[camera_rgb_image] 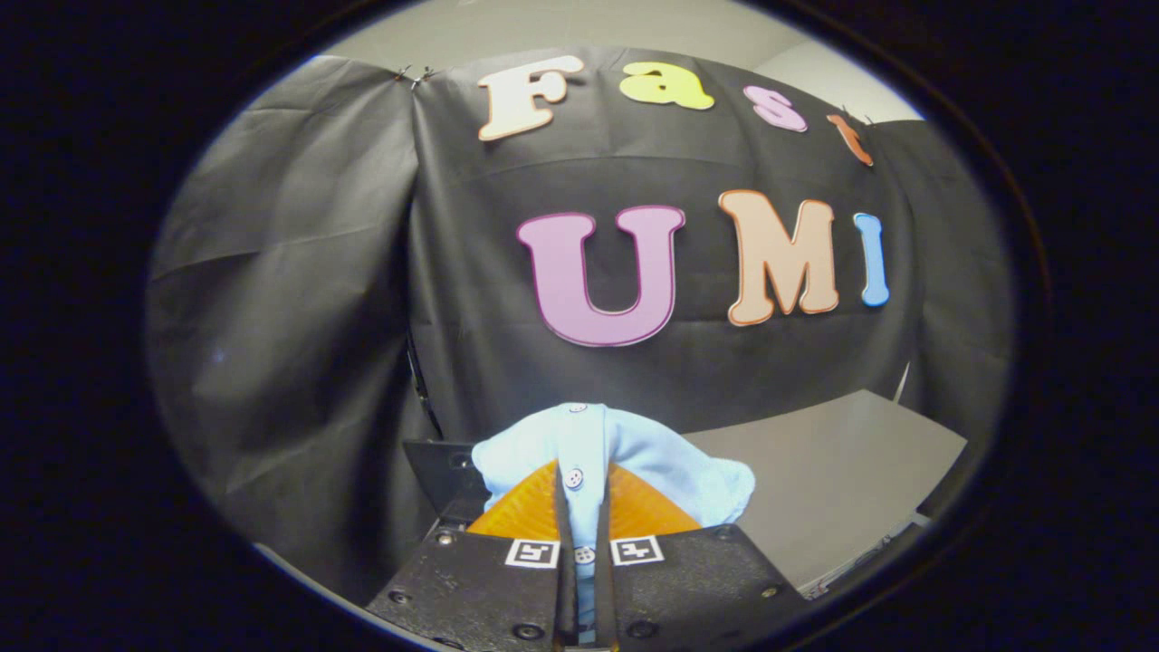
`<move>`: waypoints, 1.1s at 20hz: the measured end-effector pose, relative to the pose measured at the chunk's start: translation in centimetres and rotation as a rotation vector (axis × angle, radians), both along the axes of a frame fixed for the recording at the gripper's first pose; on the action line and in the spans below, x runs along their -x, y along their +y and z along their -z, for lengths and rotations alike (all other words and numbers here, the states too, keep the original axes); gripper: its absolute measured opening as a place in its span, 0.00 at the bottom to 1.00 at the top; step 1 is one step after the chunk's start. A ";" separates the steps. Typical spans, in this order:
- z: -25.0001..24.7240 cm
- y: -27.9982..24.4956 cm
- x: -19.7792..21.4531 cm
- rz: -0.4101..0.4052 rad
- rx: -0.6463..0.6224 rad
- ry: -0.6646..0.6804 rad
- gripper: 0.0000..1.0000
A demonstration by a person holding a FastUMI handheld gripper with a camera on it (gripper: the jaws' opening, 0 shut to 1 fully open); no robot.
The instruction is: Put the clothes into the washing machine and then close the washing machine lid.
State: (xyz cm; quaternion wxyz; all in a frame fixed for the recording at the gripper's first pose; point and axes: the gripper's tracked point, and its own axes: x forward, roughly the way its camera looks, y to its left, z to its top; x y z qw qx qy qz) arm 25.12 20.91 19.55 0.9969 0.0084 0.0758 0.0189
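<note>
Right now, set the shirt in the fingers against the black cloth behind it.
The light blue shirt is bunched and carries buttons, clamped between the shut gripper fingers; the black cloth hangs in long creases well beyond them. The shirt is pale, the cloth dark. Both are fabric.

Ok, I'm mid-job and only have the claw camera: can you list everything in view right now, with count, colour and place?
shirt: one, light blue with small white buttons, pinched between the claw's fingers and bunched up just ahead of them
table: one, light grey, beyond and to the side of the shirt, bare where it shows
black cloth wall: one, black, draped behind everything
black panel: one, dark, just beside the shirt; what it belongs to can't be told
claw: one, fingers closed on a buttoned fold of the shirt, with two small square markers at their base
</note>
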 end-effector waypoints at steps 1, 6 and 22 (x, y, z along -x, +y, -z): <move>1.5 0.6 -0.4 -0.005 0.005 0.011 0.07; 9.8 2.5 -2.4 -0.029 0.026 0.109 0.07; 29.3 7.3 -6.1 -0.100 0.116 0.364 0.12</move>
